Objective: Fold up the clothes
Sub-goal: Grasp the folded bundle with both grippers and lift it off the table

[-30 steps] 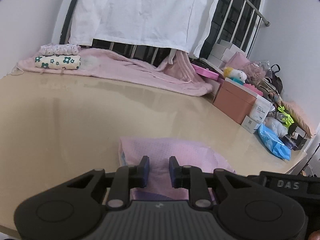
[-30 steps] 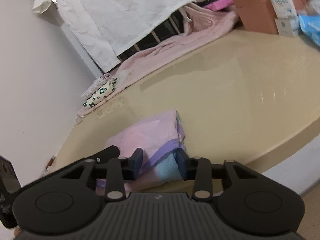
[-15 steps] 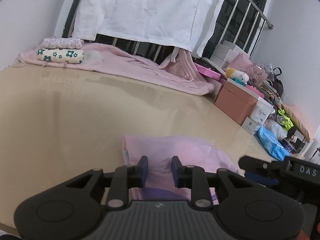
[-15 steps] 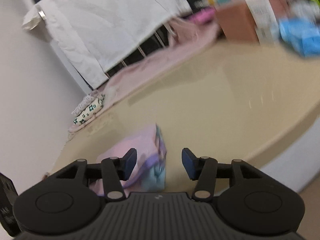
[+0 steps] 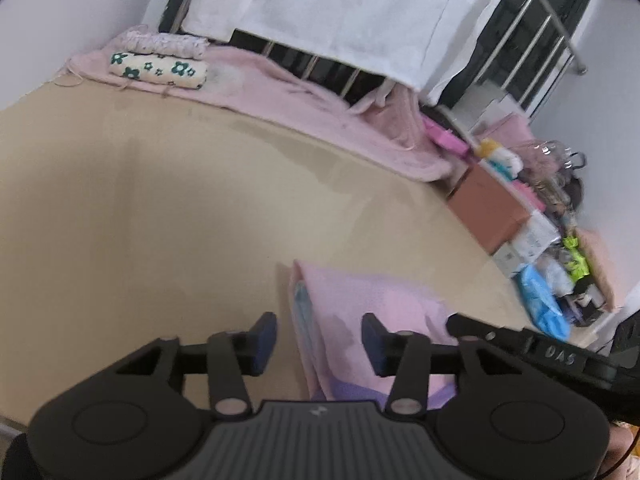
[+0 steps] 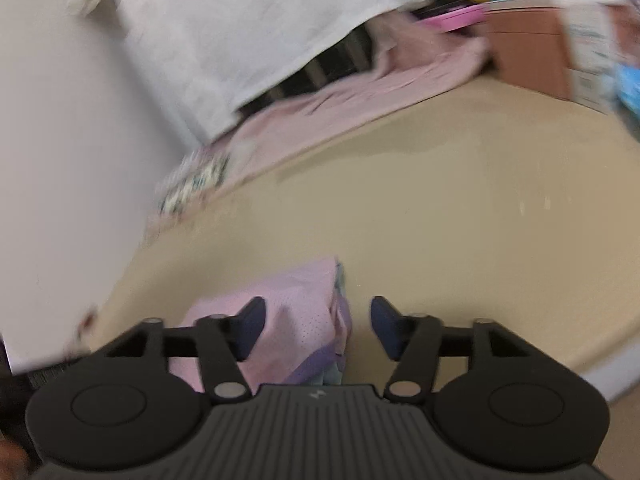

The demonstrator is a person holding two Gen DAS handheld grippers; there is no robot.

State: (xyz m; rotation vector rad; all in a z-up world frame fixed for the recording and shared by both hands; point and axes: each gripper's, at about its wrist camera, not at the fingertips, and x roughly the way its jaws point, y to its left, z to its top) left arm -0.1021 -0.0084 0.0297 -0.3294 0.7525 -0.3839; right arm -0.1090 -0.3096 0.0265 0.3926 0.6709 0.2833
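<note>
1. Your pink garment [image 5: 372,312] lies as a compact folded bundle on the near part of the beige table [image 5: 160,208], with a purple band and a pale blue layer showing at its edges. It already lies folded; whether more folds are wanted I cannot tell.
2. Your left gripper [image 5: 318,338] has its jaws spread wide and holds nothing. Its left finger is over bare table and its right finger over the cloth, so the bundle's left edge sits between them. Closing here could pinch only the top layer and peel the fold open.
3. Your right gripper [image 6: 316,326] is also spread wide and empty, straddling the bundle's right edge. A drag to either side could skew the stacked layers.
4. The right wrist view is blurred, so contact with the cloth is hard to judge. A quick sweep could snag the mesh fabric.
5. The bundle sits near the table's near edge. A pull toward you could slide it off.
6. The folded stack [image 5: 160,60] at the far left lies well apart from both grippers.
</note>
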